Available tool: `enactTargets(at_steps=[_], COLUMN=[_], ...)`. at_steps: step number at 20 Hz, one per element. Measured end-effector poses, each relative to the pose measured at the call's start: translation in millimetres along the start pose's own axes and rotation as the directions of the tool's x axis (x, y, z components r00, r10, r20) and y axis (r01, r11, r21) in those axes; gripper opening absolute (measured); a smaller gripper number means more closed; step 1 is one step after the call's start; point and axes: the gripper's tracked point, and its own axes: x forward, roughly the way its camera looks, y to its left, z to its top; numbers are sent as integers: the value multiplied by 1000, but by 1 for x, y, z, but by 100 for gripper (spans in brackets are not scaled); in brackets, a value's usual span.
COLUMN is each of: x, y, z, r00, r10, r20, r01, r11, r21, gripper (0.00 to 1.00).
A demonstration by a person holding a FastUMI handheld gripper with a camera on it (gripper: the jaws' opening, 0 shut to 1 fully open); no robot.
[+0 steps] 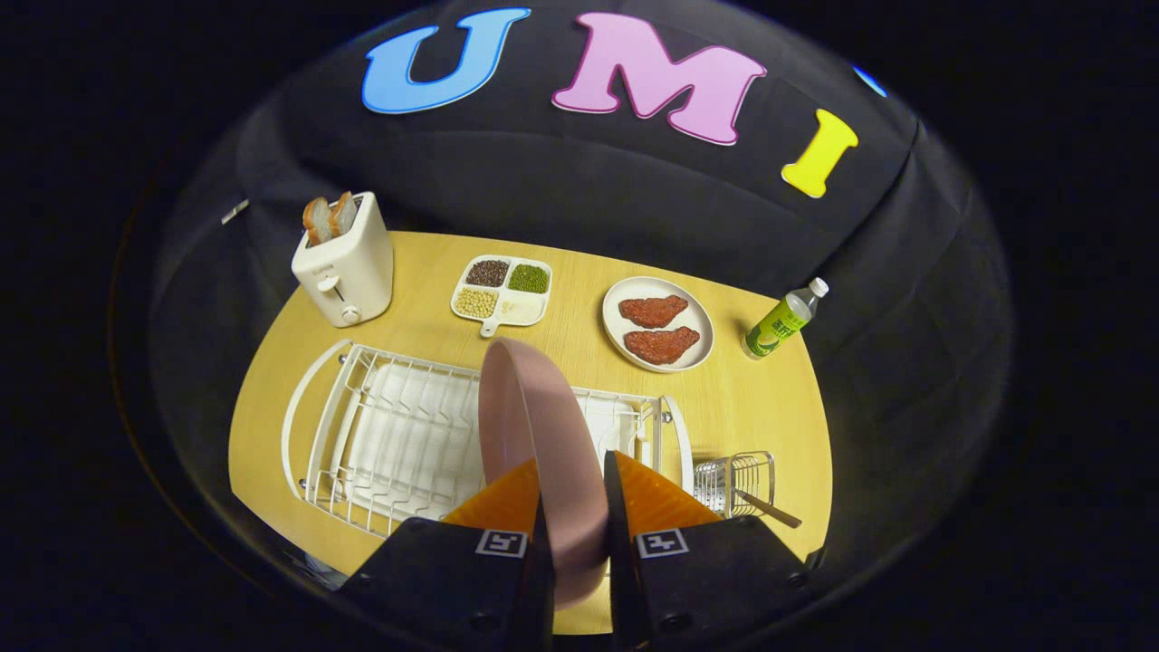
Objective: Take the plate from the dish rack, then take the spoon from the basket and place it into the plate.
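A pink plate [530, 417] stands on edge between my fingers, lifted above the white wire dish rack [389, 435]. My gripper [572, 475] is shut on the plate, one finger pressing on each face near its rim. To the right of the rack a small wire basket [735, 480] holds a wooden-handled spoon [768, 511], whose handle pokes out to the right. The spoon's bowl is hidden inside the basket.
On the wooden table [751, 407] beyond the rack stand a white toaster [346, 263] with bread slices, a divided dish of beans [503, 290], a white plate with two meat pieces [658, 324] and a green bottle [782, 321].
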Motion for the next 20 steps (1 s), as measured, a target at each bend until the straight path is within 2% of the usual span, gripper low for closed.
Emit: enactTargets(at_steps=[6, 10, 16, 20], x=[-49, -73, -97, -88], y=[-38, -54, -83, -77], z=[-32, -84, -178, -236], r00=[991, 968, 944, 923], r10=[132, 250, 300, 337], r20=[21, -34, -137, -183], r01=[-133, -233, -225, -226], r11=[981, 939, 889, 864], r21=[138, 255, 398, 451], gripper=[29, 29, 29, 29])
